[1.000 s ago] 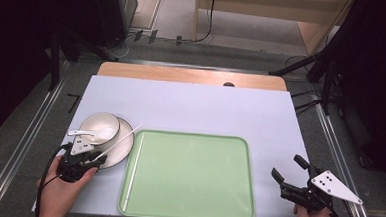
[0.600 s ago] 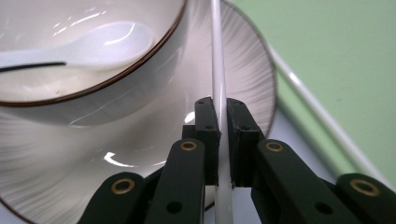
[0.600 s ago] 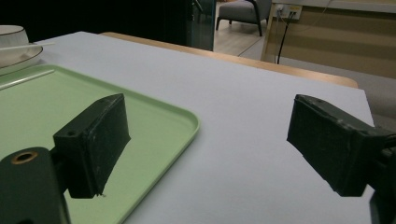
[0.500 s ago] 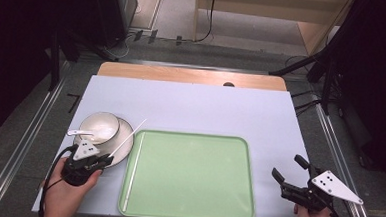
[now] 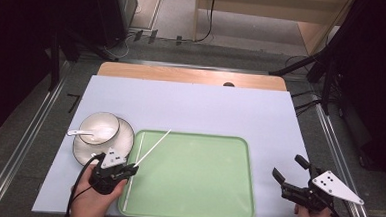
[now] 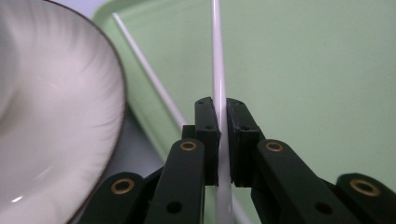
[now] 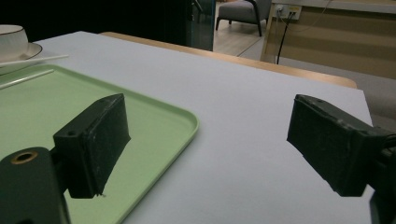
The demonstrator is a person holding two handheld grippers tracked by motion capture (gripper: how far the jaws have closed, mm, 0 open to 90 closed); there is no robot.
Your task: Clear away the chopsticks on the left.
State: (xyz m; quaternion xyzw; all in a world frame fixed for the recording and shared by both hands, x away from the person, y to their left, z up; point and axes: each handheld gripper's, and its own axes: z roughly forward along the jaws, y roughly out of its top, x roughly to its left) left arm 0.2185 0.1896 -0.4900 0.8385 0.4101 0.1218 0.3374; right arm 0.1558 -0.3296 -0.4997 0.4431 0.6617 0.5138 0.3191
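Left gripper (image 5: 127,170): lower left of the high view, at the tray's left edge; jaws clamped on a white chopstick (image 6: 218,70).
Held chopstick: slants up and to the right over the green tray (image 5: 202,189).
Second chopstick (image 5: 133,173): lies in the tray along its left rim.
Bowl (image 5: 100,127): on a saucer (image 5: 124,140) left of the tray, a white spoon (image 5: 79,132) resting in it.
Right gripper (image 5: 290,172): lower right, over the white worktop (image 5: 191,108) beside the tray; jaws wide apart, holding nothing.

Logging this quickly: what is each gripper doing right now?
Left gripper: shut on a white chopstick over the green tray.
Right gripper: open, holding nothing.
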